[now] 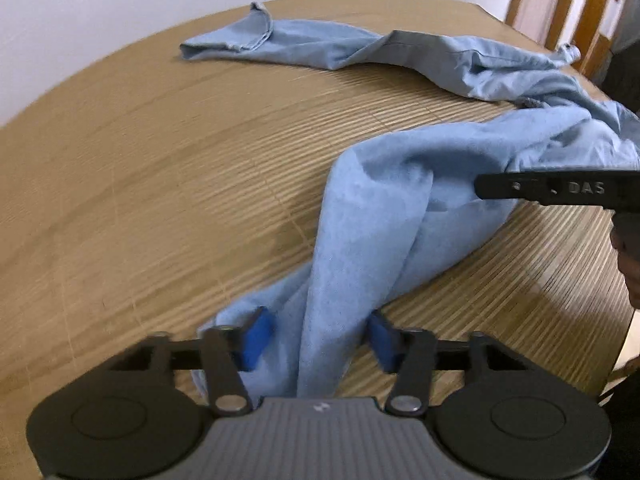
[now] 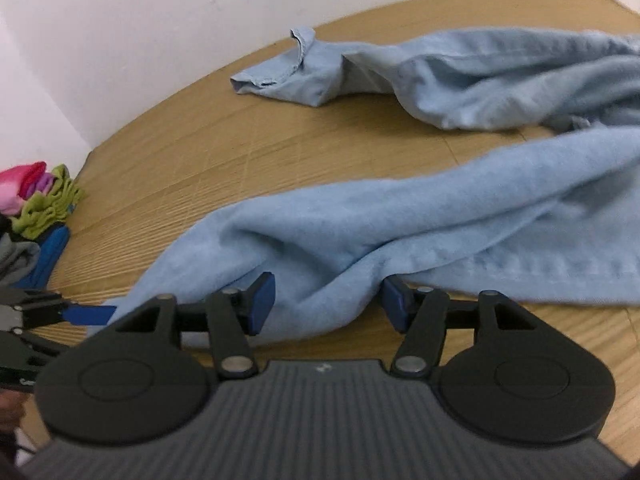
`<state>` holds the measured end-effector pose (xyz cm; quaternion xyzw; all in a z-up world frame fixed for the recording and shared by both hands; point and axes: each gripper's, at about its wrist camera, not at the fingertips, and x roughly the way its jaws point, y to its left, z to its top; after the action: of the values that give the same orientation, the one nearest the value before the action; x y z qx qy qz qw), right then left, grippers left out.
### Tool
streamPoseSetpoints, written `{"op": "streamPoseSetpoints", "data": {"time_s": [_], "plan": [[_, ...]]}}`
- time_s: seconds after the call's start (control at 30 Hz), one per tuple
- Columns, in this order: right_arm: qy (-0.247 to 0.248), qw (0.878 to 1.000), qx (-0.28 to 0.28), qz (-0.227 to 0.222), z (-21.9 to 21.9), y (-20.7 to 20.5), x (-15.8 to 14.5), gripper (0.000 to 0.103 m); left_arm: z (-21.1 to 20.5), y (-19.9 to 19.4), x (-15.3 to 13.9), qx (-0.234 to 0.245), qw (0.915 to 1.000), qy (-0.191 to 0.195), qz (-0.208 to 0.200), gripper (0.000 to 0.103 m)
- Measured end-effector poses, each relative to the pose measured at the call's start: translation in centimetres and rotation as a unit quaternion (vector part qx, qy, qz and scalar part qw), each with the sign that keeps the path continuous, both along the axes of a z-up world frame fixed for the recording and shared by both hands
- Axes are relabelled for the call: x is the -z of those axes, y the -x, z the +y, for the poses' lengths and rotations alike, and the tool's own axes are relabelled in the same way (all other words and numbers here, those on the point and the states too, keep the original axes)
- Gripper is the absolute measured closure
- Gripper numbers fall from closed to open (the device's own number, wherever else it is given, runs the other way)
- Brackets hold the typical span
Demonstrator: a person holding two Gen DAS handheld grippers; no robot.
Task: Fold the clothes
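Both tongs, left & right, open astride blue trousers.

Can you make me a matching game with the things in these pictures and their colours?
Things:
1. trousers
2. table
3. wall
4. frilly cloth

Colours:
A. white
B. green
C. light blue
D. light brown wood

Pairs: 1-C, 2-D, 3-A, 4-B

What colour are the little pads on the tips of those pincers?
Dark blue pads, on black arms; clearest in the right wrist view.
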<state>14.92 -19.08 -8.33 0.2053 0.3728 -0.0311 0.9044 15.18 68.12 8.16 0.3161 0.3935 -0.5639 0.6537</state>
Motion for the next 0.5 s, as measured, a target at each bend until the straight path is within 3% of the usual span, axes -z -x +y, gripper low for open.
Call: {"op": "streamPoseSetpoints", "data": {"time_s": [0.07,0.1,0.23,0.3,0.33,0.4,0.5], "plan": [[0.013,1.0,-0.001,-0.007,0.1,-0.2,0.0,0.066,0.2,-0.6,-0.6,-0.004,0.9987,0.006,0.05,0.081],[0.014,1.0,0.0,-0.01,-0.1,-0.2,0.0,0.088,0.7,-1.1,-1.2,-0.008,0.9963,0.011,0.085,0.083],[-0.066,0.997,-0.014,-0.049,-2.5,2.5,-2.5,0.09,3.0,-3.3,-3.8,-0.038,0.9791,0.038,0.196,0.083],[-0.111,0.99,-0.045,-0.076,-3.6,4.1,-4.7,0.09,4.1,-4.7,-4.8,-0.076,0.9717,0.046,0.219,0.074],[-0.131,0.985,-0.062,-0.09,-4.1,4.6,-5.9,0.09,4.5,-5.3,-5.0,-0.092,0.9719,0.046,0.212,0.066],[-0.138,0.98,-0.085,-0.114,-4.0,3.9,-7.4,0.09,4.8,-5.3,-5.0,-0.107,0.9844,0.029,0.137,0.05],[-0.142,0.974,-0.111,-0.139,-3.4,1.9,-8.9,0.09,4.8,-4.3,-4.8,-0.103,0.9943,-0.004,0.027,0.049]]}}
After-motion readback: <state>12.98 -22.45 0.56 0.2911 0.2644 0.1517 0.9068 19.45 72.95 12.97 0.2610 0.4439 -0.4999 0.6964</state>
